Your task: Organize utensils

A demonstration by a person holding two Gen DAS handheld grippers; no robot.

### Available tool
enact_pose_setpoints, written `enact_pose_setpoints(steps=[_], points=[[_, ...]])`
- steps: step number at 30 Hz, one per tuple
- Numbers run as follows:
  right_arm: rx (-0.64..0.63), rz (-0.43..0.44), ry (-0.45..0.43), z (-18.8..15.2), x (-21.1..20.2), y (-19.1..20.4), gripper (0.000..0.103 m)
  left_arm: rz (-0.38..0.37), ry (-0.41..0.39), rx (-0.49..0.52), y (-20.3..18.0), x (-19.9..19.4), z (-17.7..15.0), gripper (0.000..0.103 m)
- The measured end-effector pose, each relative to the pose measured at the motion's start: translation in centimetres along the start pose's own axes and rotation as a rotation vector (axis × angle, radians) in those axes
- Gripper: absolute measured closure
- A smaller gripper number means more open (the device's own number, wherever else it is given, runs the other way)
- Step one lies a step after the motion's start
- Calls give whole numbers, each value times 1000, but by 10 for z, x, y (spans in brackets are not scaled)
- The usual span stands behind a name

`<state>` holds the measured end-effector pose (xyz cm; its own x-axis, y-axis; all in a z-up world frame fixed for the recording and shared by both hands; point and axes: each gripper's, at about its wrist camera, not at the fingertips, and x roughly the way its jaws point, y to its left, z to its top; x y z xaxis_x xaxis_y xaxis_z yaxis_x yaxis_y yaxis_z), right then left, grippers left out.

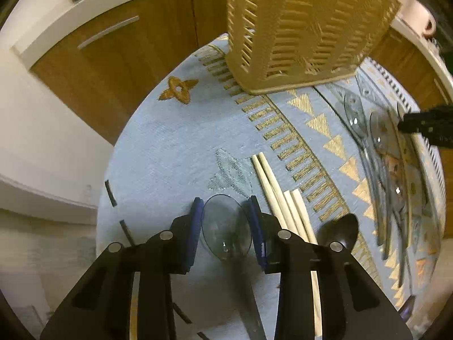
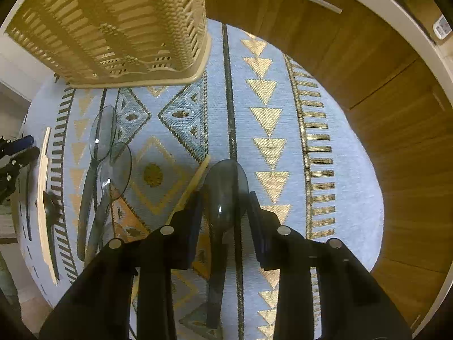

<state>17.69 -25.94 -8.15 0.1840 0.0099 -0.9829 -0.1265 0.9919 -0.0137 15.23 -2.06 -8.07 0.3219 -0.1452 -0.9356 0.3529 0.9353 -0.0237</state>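
Note:
A tan woven utensil basket (image 1: 297,28) stands at the far side of a round table with a blue and gold patterned cloth (image 1: 175,147); it also shows in the right wrist view (image 2: 119,28). My left gripper (image 1: 226,221) is open, its pads on either side of a clear plastic spoon (image 1: 226,226) lying on the cloth. Wooden chopsticks (image 1: 283,198) and a dark spoon (image 1: 342,229) lie just to its right. My right gripper (image 2: 226,212) is open, its pads on either side of a smoky plastic spoon (image 2: 225,187) on the cloth.
Two more clear spoons (image 2: 104,147) and a wooden chopstick (image 2: 192,187) lie left of the right gripper. Several clear utensils (image 1: 376,147) lie at the right in the left wrist view. Wooden cabinets (image 2: 382,113) with a white counter surround the table.

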Motion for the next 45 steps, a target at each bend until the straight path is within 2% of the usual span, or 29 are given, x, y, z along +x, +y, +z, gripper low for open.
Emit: enact_pose_setpoints(steps=[5,9,12,15,20,24,27,30,33,34,36,42,45], points=[[-12,68,-141,-31,-34,4,74,-61,-164,-43,-5,-32,-10,73],[-20,168,-316,-61,-71,5,74,-75,-328,-32,-16,-69,-18,73],[-15,225,-442,-71,-106,-2,74,-82,-451,-13,-29,-96,-13,73],[-11,273,-564,-66,-138,-5,74,-78,-575,-4,-38,-127,-6,73],[10,330,-800,-49,-182,-2,74,-66,-770,-47,-42,-180,18,73],[60,335,-969,-33,-212,-3,74,-30,-930,-83,-42,-208,39,73],[111,278,-1089,-14,-228,-1,74,0,-1028,-113,-45,-218,52,73],[163,229,-1149,2,-230,0,74,24,-1116,-134,-47,-213,65,73],[214,169,-1178,14,-225,-3,74,23,-1160,-167,-42,-201,74,73],[248,126,-1192,19,-219,-4,74,23,-1164,-178,-40,-196,78,73],[281,93,-1197,26,-208,-8,74,49,-1169,-193,-38,-183,84,73],[314,83,-1132,49,-168,-14,74,108,-1148,-210,-35,-151,93,73],[306,81,-1103,54,-153,-12,74,101,-1122,-217,-33,-138,94,73]])
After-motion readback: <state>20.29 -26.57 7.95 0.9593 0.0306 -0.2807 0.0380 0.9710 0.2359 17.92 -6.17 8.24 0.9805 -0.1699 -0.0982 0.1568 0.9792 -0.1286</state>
